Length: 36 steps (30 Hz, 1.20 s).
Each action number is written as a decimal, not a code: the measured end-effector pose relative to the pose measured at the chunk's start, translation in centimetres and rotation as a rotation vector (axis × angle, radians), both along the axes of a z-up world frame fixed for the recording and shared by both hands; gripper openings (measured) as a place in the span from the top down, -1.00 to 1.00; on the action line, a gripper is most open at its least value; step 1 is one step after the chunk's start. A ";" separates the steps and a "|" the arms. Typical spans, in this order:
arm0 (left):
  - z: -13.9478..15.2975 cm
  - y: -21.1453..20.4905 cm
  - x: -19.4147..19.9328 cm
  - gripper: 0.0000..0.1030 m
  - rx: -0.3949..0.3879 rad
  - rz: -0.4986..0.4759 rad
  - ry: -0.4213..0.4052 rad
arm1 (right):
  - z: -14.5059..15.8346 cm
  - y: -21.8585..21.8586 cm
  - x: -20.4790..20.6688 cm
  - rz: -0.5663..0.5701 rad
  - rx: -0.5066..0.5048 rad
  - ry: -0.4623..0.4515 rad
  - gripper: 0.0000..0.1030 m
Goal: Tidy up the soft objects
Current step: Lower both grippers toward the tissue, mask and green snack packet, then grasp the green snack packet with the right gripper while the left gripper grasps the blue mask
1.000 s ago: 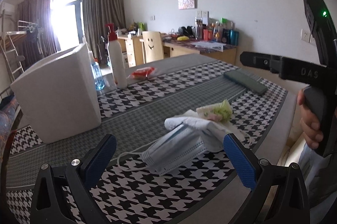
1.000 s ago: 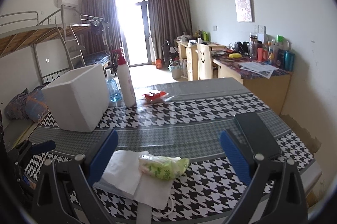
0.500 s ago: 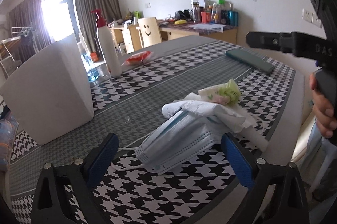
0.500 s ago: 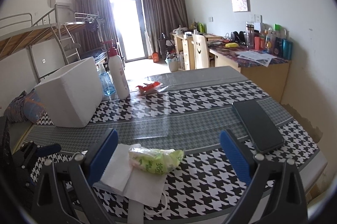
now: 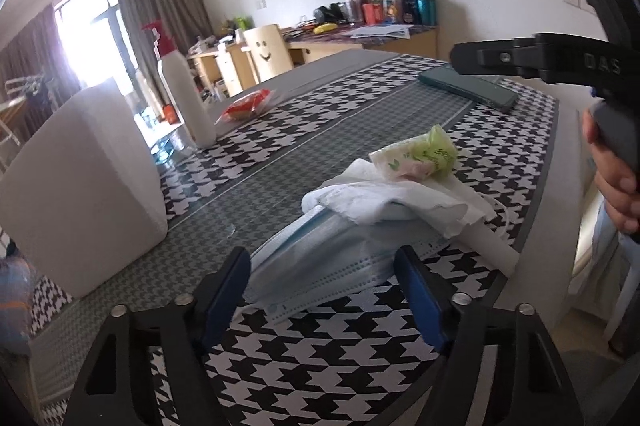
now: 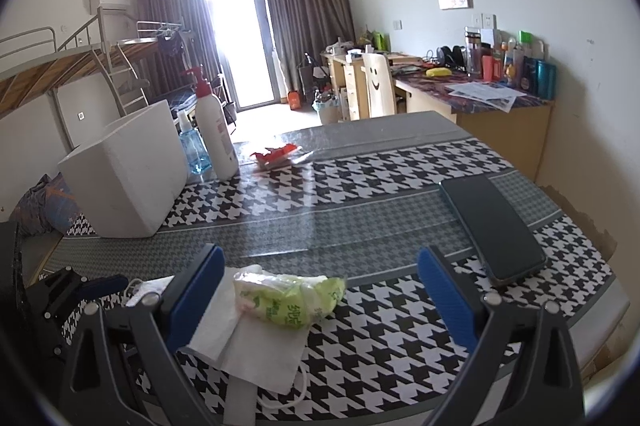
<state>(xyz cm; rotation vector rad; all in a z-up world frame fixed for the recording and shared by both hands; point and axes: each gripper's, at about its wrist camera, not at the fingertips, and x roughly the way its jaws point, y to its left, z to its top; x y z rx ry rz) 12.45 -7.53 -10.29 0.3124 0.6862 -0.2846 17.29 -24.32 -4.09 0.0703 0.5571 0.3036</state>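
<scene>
A blue face mask lies on the houndstooth table under a white tissue, with a green tissue pack on top. My left gripper is open, its blue pads on either side of the mask's near edge. My right gripper is open just above the table, with the green pack and the tissue between its pads toward the left one. The right gripper's body also shows in the left wrist view.
A white foam box stands at the left. Beside it are a white pump bottle, a blue bottle and a red wrapper. A dark phone lies at the right near the table edge.
My left gripper has dropped low and moved forward onto the mask, and its jaws have narrowed around it. My right gripper has come slightly closer to the green pack.
</scene>
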 end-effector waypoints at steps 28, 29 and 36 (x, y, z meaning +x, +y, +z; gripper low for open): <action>-1.9 -1.0 2.6 0.38 0.051 -0.131 0.095 | -3.3 1.8 2.1 0.134 -0.064 0.107 -0.78; -2.0 -1.0 2.6 0.39 0.049 -0.133 0.095 | -3.5 2.0 2.3 0.135 -0.064 0.120 -0.70; -1.7 -0.6 2.4 0.47 0.012 -0.122 0.100 | -4.9 2.5 3.3 0.153 -0.078 0.211 -0.08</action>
